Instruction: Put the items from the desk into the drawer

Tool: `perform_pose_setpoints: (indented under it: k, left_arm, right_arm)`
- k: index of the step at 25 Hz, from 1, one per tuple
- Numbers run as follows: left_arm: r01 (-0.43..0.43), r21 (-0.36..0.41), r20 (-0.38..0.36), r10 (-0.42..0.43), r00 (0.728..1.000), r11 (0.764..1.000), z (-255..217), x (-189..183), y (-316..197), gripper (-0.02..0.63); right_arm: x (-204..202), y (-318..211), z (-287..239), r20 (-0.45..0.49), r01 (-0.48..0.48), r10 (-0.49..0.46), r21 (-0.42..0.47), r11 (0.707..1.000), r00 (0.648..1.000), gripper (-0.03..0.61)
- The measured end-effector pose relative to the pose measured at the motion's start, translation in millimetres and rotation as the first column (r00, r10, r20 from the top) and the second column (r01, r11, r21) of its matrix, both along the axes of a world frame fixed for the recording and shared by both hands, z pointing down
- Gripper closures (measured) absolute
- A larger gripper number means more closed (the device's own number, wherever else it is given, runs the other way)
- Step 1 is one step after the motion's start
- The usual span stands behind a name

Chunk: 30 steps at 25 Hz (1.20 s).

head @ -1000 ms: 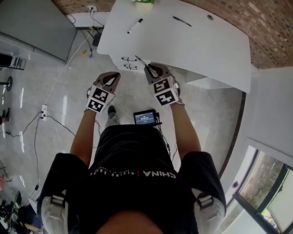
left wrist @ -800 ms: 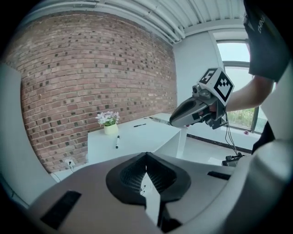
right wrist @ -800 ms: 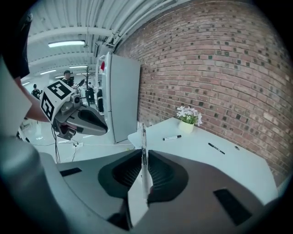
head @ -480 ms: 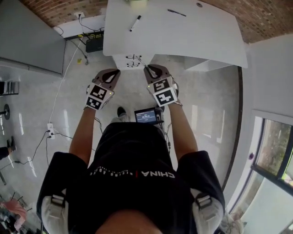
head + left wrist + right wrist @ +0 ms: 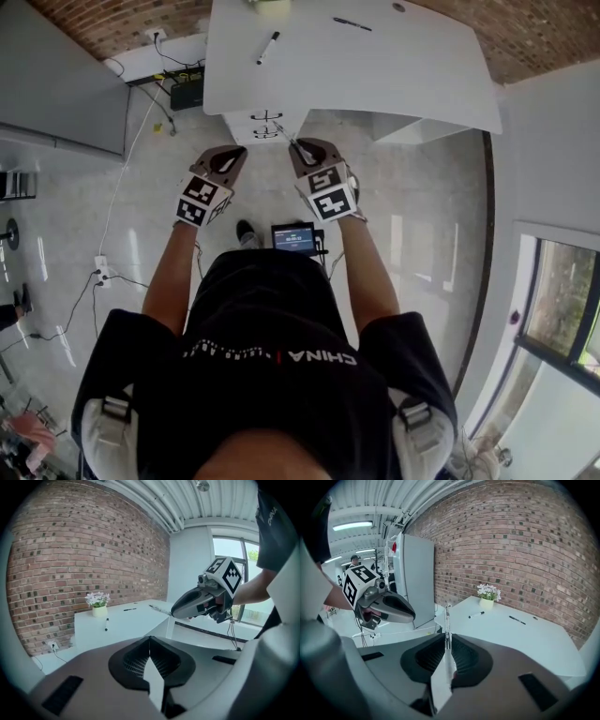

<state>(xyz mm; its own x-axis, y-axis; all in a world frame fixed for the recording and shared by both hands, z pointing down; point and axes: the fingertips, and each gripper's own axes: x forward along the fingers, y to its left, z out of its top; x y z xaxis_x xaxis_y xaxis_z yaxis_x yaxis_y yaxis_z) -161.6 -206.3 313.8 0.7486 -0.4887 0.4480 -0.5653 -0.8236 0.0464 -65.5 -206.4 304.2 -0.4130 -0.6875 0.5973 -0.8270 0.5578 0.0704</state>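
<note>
Right hand-held gripper [image 5: 447, 639] is clamped on a thin pen [image 5: 446, 616]; left hand-held gripper [image 5: 150, 644] is pressed together; drawer [image 5: 265, 127] ahead is half hidden by tabletop [image 5: 375, 66].

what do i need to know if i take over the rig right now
Left gripper: shut, empty.
Right gripper: shut on a thin pen.
On the white desk: marker, black pen, flower pot.
Drawer unit under it looks shut; the person stands short of it.
Left: open a drawer, put the thin pen in, then marker and black pen.
</note>
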Motion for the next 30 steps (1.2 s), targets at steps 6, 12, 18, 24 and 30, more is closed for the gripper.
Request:
perform_pose_setpoints:
  k: [6,12,18,24,30]
  left_arm:
    - [0.014,0.020,-0.034,-0.013,0.999,1.000,-17.6,11.3,-0.9,0.601]
    - [0.031,-0.029,-0.100,-0.034,0.994,0.999,-24.3,18.5,-0.6,0.600]
    - [0.002,-0.054,-0.054,-0.005,0.999,0.999,-14.4,27.2,-4.9,0.599]
    - [-0.019,-0.058,0.060,0.022,0.998,0.998,29.0,32.5,-24.8,0.563]
    - [-0.038,-0.052,0.117,0.044,0.992,0.998,94.8,36.8,-50.8,0.518]
  right_arm:
    - [10.5,-1.7,-5.6,-0.001,0.030,-0.030,0.017,0.999,1.000,0.526]
    - [11.9,-5.3,-9.0,0.014,0.054,-0.054,0.036,0.998,0.998,0.526]
    - [13.9,-8.5,-1.4,0.017,0.073,-0.074,0.013,0.997,0.997,0.525]
    - [17.2,-28.9,23.6,0.035,0.083,-0.083,-0.004,0.997,0.996,0.526]
    - [17.0,-46.2,85.7,0.048,0.101,-0.100,-0.024,0.995,0.994,0.526]
